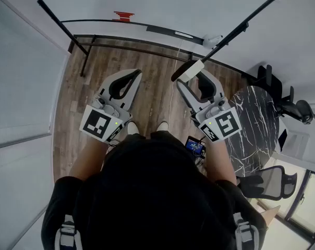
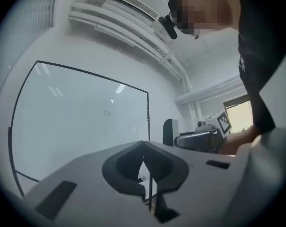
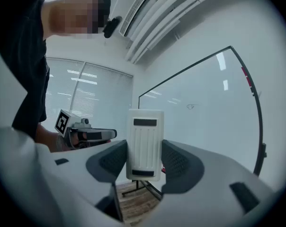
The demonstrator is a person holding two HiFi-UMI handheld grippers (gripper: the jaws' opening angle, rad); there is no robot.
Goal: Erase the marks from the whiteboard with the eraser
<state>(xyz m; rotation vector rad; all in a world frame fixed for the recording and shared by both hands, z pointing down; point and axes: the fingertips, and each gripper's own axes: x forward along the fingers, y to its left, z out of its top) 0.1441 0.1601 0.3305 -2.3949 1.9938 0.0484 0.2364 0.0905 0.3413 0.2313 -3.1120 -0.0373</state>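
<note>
The whiteboard (image 1: 162,4) stands on a black stand in front of me. It is nearly blank, with one small scribble (image 2: 107,112) (image 3: 192,106) near its middle. My right gripper (image 1: 193,81) (image 3: 144,150) is shut on a white ribbed eraser (image 1: 191,71) (image 3: 144,143), held upright and short of the board. That eraser (image 2: 170,132) also shows in the left gripper view. To its left, at about the same height, is my left gripper (image 1: 135,75) (image 2: 144,148). Its jaws are shut with nothing between them.
A black marbled round table (image 1: 254,124) stands at my right with office chairs (image 1: 282,100) around it. The board's stand legs (image 1: 89,51) rest on the wood floor. A red item (image 1: 123,16) sits at the board's lower edge. A glass wall runs along the left.
</note>
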